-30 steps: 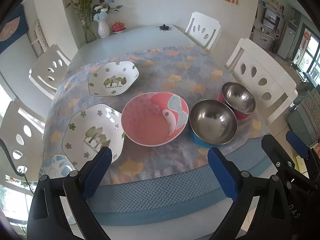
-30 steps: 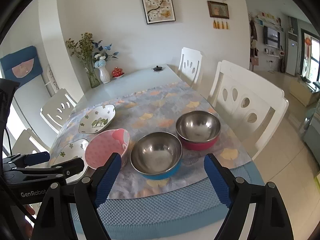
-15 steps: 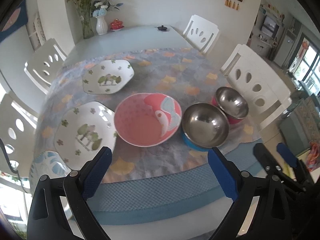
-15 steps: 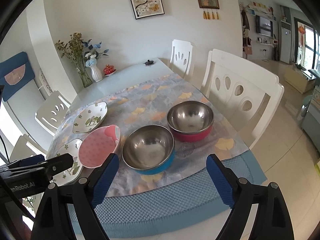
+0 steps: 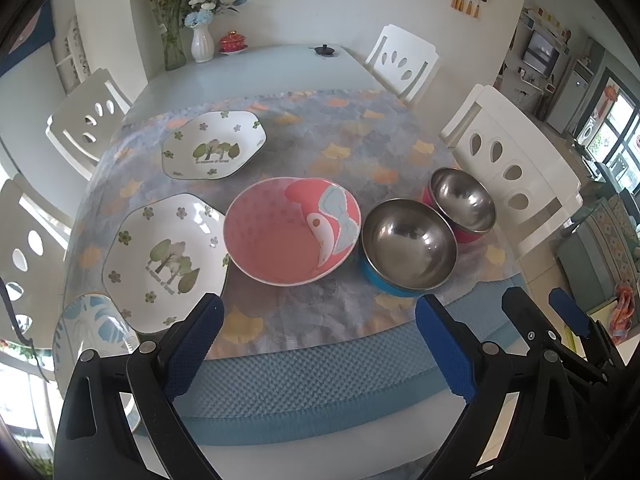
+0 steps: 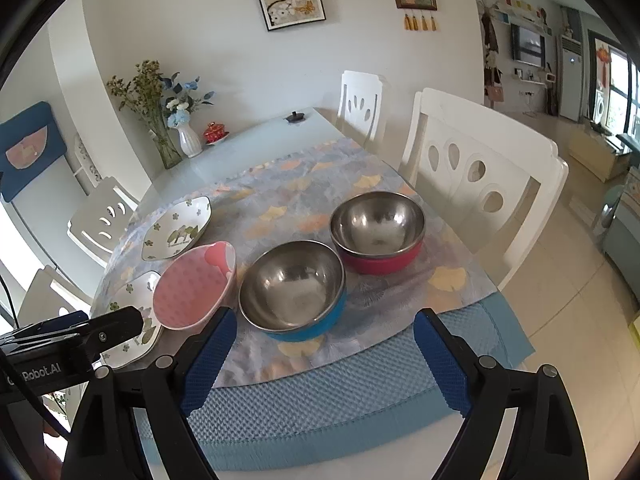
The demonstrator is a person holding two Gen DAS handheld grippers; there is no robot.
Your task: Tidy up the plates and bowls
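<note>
Hovering: right hand-held gripper (image 6: 320, 354) jaws apart, empty | blue-based steel bowl (image 6: 292, 290) just ahead, untouched

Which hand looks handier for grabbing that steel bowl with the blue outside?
The right, probably. Its open claw points almost straight at the blue-sided steel bowl. The left claw faces the pink patterned bowl instead.

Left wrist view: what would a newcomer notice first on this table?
Probably the big pink ceramic bowl with a cartoon face, in the middle of the patterned cloth. To its right stand two steel bowls, one with a blue shell and one with a red shell; to its left lie two white hexagonal plates with tree prints.
</note>
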